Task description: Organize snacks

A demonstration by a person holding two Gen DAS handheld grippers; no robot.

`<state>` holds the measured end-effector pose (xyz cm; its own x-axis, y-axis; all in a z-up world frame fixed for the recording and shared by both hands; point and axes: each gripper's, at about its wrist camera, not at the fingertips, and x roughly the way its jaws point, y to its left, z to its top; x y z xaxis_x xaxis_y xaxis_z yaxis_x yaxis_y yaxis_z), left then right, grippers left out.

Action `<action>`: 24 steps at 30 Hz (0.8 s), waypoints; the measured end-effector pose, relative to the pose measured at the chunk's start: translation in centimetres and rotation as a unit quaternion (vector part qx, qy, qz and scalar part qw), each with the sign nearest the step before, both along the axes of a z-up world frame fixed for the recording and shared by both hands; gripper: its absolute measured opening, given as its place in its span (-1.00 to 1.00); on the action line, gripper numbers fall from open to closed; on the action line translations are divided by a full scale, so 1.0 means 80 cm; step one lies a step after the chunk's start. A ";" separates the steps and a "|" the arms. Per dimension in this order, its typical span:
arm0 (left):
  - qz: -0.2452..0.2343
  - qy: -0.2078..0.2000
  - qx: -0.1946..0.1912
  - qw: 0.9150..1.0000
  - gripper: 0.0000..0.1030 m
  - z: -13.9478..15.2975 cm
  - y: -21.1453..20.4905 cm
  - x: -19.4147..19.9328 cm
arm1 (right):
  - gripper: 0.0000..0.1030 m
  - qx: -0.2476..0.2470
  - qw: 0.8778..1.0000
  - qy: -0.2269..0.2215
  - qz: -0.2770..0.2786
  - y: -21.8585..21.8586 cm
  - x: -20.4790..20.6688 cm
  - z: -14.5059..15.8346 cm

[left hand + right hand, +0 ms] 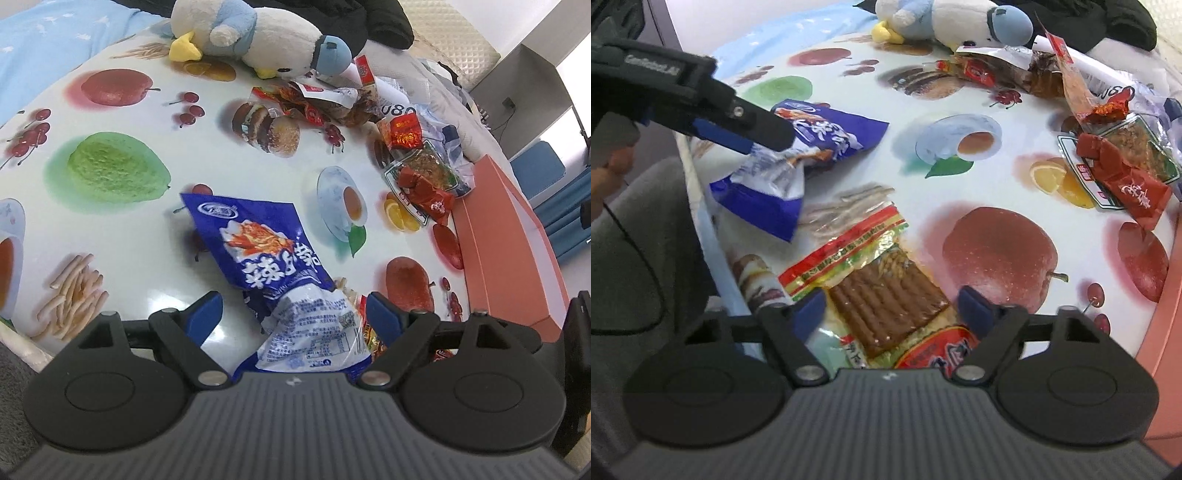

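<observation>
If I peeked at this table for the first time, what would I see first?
Probably the plush penguin lying at the far edge of the fruit-printed tablecloth. Next, the crumpled blue snack bag between the open left gripper, and a heap of red wrappers beside the orange box.

The tablecloth [122,240] is white with printed red apples, cherries, a green fruit, orange slices and teacups. A blue and white snack bag [266,251] carries white lettering, and a clear packet [882,291] shows brown strips under a red, yellow and green band. The plush toy [258,33] is cream and pale blue with yellow feet, and the box [517,258] is salmon pink.
</observation>
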<state>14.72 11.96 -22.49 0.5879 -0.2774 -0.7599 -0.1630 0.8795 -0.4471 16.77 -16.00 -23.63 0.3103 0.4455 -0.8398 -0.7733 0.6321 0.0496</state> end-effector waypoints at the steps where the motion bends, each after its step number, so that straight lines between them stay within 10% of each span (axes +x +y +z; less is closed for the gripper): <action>1: 0.000 0.000 0.000 1.000 0.70 0.000 0.000 0.000 | 0.35 0.001 1.000 0.001 -0.001 -0.001 -0.002 0.002; 15: -0.015 0.004 0.022 1.000 0.70 -0.010 -0.019 0.011 | -0.06 0.005 0.994 -0.055 -0.097 -0.006 -0.037 0.015; 24: -0.043 -0.008 0.045 0.998 0.41 -0.020 -0.051 0.013 | -0.33 0.056 0.982 -0.012 -0.178 -0.032 -0.026 0.014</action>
